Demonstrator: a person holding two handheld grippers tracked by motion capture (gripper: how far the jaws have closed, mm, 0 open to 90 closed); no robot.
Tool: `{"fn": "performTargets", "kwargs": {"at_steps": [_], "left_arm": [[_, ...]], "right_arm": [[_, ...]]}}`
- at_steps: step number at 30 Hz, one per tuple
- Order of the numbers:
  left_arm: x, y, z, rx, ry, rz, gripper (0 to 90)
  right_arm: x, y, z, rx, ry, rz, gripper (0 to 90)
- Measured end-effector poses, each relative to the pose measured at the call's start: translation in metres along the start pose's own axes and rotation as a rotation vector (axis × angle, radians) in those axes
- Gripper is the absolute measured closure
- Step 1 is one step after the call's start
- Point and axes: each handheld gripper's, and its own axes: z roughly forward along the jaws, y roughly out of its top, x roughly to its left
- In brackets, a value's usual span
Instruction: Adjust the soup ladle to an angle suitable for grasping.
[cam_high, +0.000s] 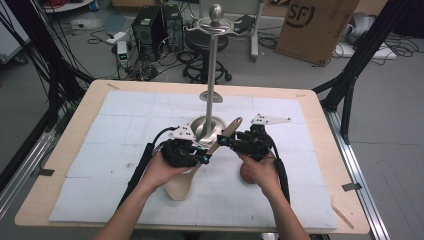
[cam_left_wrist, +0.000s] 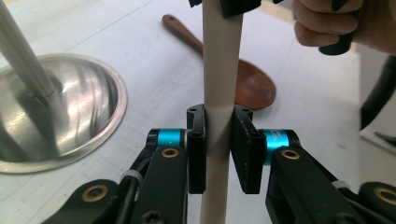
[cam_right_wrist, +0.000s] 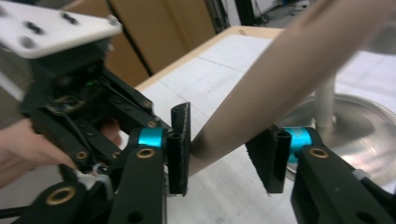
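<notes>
Pale wooden spatula (cam_high: 186, 181), handle (cam_left_wrist: 219, 70) angled up off the white mat (cam_high: 125, 115), blade end low near the person's side. Left gripper (cam_high: 204, 159) clamped on the handle, pads tight both sides (cam_left_wrist: 196, 149). Right gripper (cam_high: 223, 141) straddles the handle higher up, jaws narrowing; in the right gripper view the handle (cam_right_wrist: 280, 79) lies against one pad, gap at the other looks open, blurry though.

Risk: if the left lets go before the right bites, the spatula tips and drops.

Around: steel stand base (cam_left_wrist: 70, 112) and pole (cam_high: 212, 75) right behind, easy to knock. Dark wooden spoon (cam_left_wrist: 243, 79) flat on the mat beside it.
</notes>
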Motion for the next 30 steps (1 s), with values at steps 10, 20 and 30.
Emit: {"fn": "performTargets", "kwargs": {"at_steps": [10,20,30], "left_arm": [[0.005,0.003,-0.015,-0.086,-0.094,-0.032,62.4],[0.002,0.004,-0.017,-0.133,-0.185,-0.037,60.6],[0.000,0.005,-0.011,-0.145,-0.218,-0.039,66.1]], "right_arm": [[0.019,0.029,0.004,-0.020,0.118,-0.045,72.8],[0.036,0.051,0.004,-0.068,0.157,-0.125,74.1],[0.039,0.052,0.005,-0.074,0.201,-0.141,74.1]]}}
